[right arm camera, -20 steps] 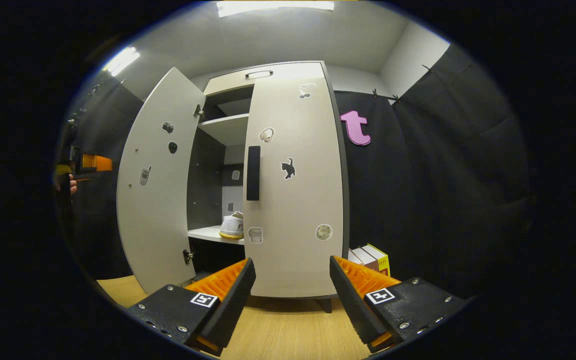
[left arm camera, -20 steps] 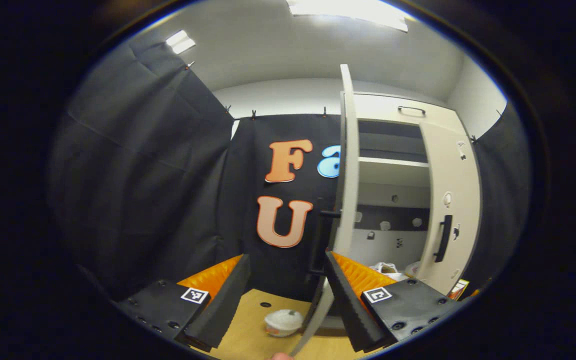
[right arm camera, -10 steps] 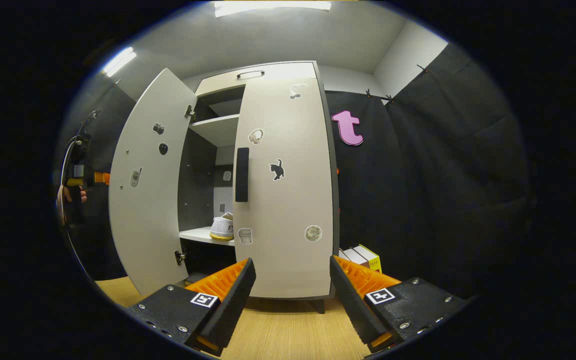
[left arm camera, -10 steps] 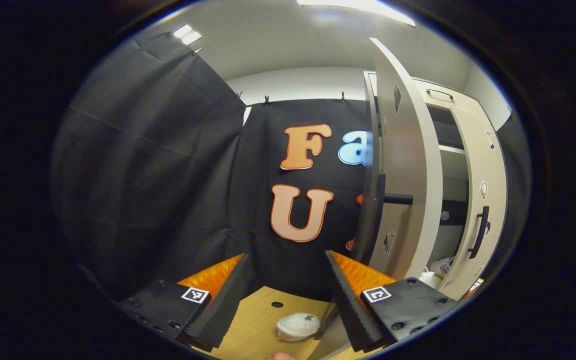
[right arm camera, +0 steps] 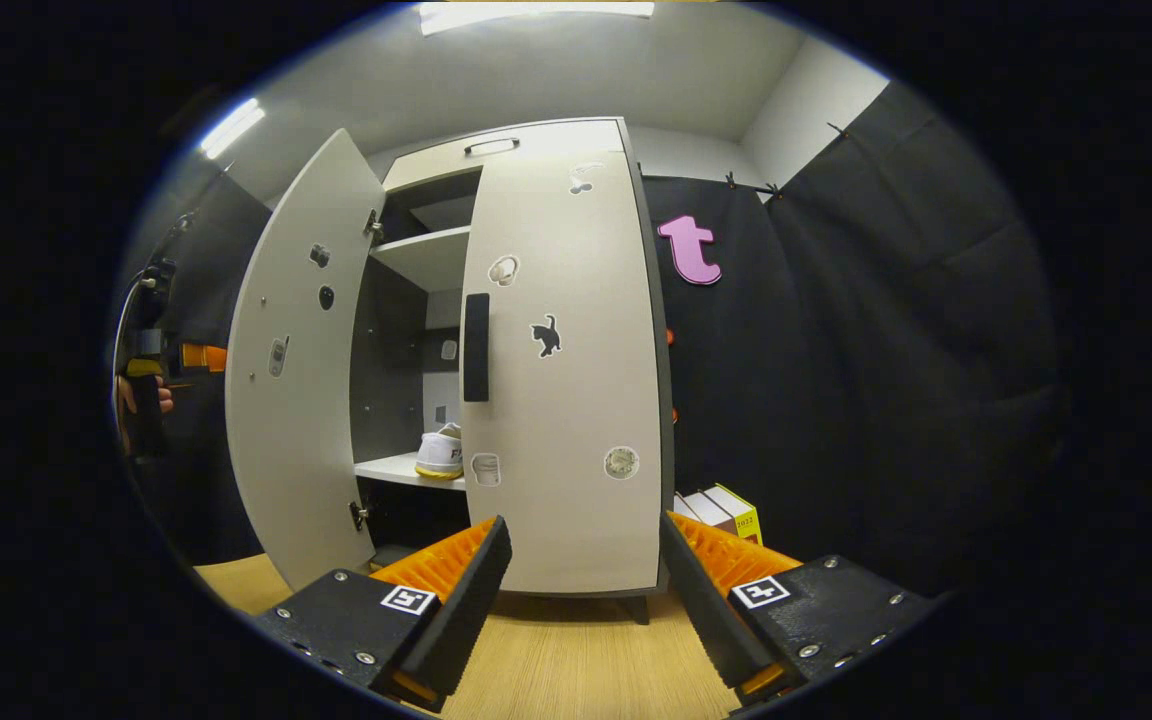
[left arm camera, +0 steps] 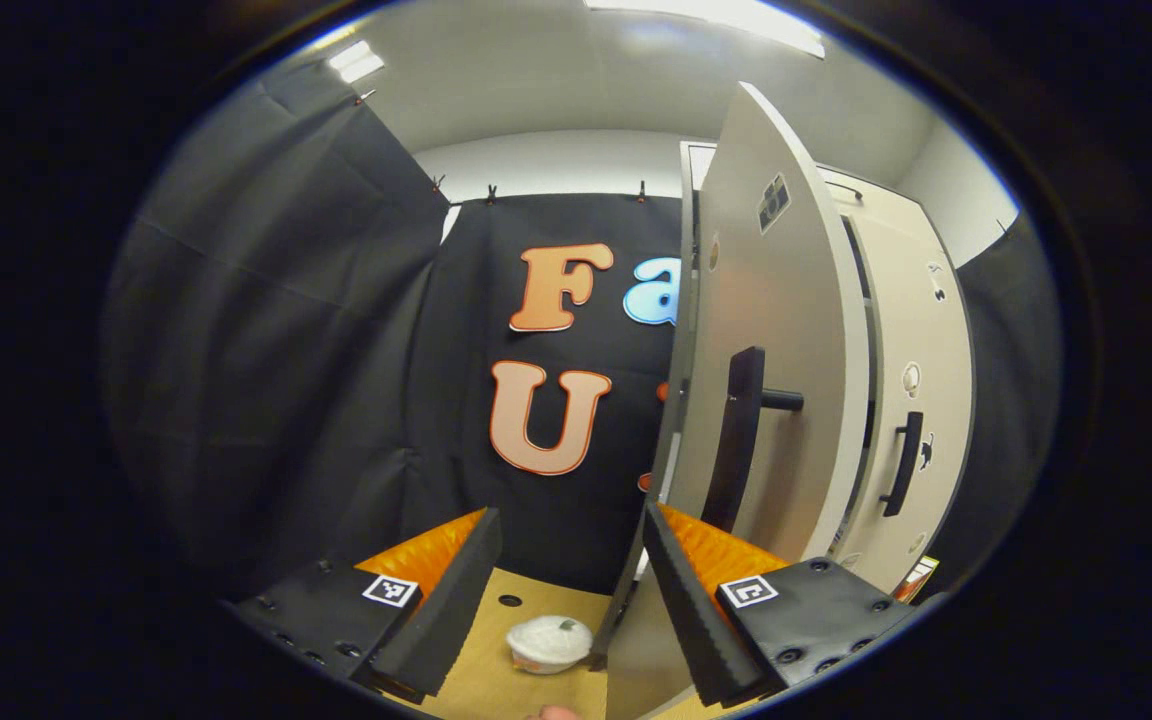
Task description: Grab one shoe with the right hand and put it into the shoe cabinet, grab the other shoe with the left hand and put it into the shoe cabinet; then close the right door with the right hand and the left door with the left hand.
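Note:
In the right gripper view the pale shoe cabinet (right arm camera: 536,150) stands ahead. Its right door (right arm camera: 566,400) is shut flat, and its left door (right arm camera: 286,380) stands partly open. Through the gap a white shoe (right arm camera: 439,455) sits on a shelf. My right gripper (right arm camera: 581,590) is open and holds nothing, a little back from the right door. In the left gripper view my left gripper (left arm camera: 566,590) is open. The left door (left arm camera: 786,330), with its black handle (left arm camera: 741,440), rises just behind the right-hand finger; I cannot tell if they touch. The left gripper (right arm camera: 198,357) and a hand appear beyond that door.
A white bowl (left arm camera: 548,642) lies on the wooden floor (left arm camera: 496,670) between the left gripper's fingers. Some boxes (right arm camera: 731,510) stand against the cabinet's right side. Black cloth walls close in on both sides. Wooden floor (right arm camera: 576,670) stretches before the cabinet.
The left door has swung toward shut; the left gripper view now faces its outer side and handle. The gap narrowed a little. The right gripper barely moved.

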The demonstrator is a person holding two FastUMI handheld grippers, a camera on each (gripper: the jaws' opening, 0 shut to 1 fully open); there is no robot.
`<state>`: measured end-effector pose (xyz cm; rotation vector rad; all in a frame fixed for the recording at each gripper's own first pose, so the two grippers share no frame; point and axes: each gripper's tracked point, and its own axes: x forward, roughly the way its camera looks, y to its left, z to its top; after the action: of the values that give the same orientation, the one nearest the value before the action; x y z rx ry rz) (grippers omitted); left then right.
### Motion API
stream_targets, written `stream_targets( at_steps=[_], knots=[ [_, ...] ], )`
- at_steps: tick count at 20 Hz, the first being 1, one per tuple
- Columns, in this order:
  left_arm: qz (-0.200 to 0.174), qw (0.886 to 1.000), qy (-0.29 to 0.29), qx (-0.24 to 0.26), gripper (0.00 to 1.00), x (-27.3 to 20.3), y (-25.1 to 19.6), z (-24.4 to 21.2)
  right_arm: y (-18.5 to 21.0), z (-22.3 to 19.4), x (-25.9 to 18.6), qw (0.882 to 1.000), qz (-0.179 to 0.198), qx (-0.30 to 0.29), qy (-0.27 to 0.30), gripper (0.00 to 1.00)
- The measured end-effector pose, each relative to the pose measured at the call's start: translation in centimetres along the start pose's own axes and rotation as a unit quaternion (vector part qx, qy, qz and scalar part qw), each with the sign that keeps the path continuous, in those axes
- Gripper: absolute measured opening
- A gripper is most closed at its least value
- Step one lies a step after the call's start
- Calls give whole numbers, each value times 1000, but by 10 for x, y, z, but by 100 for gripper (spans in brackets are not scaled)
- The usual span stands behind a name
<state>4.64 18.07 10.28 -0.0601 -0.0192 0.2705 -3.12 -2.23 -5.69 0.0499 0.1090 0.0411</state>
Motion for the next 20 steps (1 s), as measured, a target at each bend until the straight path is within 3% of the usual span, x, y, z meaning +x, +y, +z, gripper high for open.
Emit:
stream_targets(
  at_steps=[1,2,6,11,12,16,20],
  knots=[
    [-6,1000,1,-2,94,0,-5,0,-1,1,0,1000,-1,0,-1,92],
    [-11,1000,2,-3,89,0,-11,-1,-2,1,-1,1000,-3,0,-1,92],
    [-32,999,11,-20,94,0,-32,-7,-4,1,-1,1000,-8,6,-1,92],
    [-111,993,19,-32,94,5,-88,-15,-8,3,-3,1000,-15,3,-3,92],
    [-123,991,22,-39,99,6,-98,-17,-10,4,-4,1000,-18,3,-3,92],
    [-152,987,20,-44,92,13,-131,-17,-20,6,-8,999,-32,5,-5,92],
    [-187,982,11,-31,95,22,-174,-15,-31,6,-11,999,-44,4,-6,92]
  ],
)
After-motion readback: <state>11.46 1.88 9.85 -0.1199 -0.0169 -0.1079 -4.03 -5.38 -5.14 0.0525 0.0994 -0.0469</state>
